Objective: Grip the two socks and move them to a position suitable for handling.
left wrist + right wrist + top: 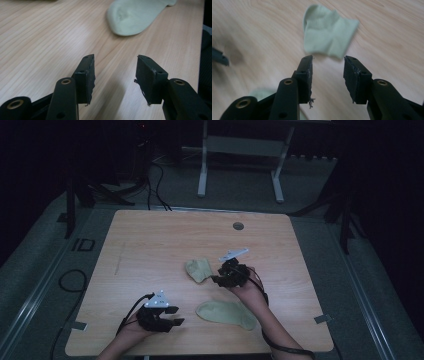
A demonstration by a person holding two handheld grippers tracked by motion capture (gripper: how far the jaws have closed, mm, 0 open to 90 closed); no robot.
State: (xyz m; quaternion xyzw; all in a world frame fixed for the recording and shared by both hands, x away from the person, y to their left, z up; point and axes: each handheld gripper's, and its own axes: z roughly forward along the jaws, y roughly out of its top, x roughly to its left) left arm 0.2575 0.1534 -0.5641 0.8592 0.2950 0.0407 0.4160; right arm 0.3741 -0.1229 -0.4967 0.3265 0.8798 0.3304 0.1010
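Note:
Two pale green socks lie on the wooden table (150,245). One sock (226,313) (135,16) lies flat near the front edge. The other sock (198,269) (328,38) is folded over, near the table's middle. My left gripper (176,316) (115,75) hovers low at the front left, open, jaws empty, pointing toward the flat sock. My right gripper (216,276) (328,76) is held just right of the folded sock, open, with nothing between its jaws.
A round cable hole (238,226) sits near the table's far edge. A white desk frame (240,155) stands on the floor beyond the table. Cables (70,280) lie on the floor at the left.

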